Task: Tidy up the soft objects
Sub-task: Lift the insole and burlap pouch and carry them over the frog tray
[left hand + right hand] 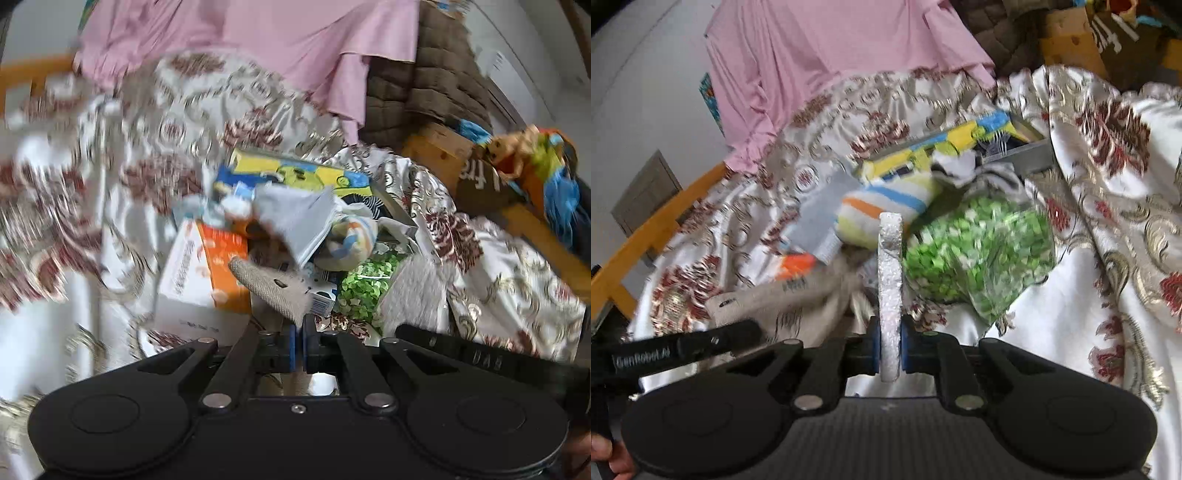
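Two hand-held grippers over a heap of soft things on a patterned bedspread.

Nearest, the left gripper has its jaws pressed together on a corner of a beige woven cloth; the right gripper pinches the edge of a white foam sheet standing upright between its pads. Just beyond lie a green-speckled bag on the right, a striped sock and a grey folded cloth. An orange-and-white box sits left. Farther off, a yellow-and-blue box, then a pink sheet over the floral bedspread.

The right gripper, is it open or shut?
Shut: the right gripper has its fingers squeezing a white glittery foam strip.
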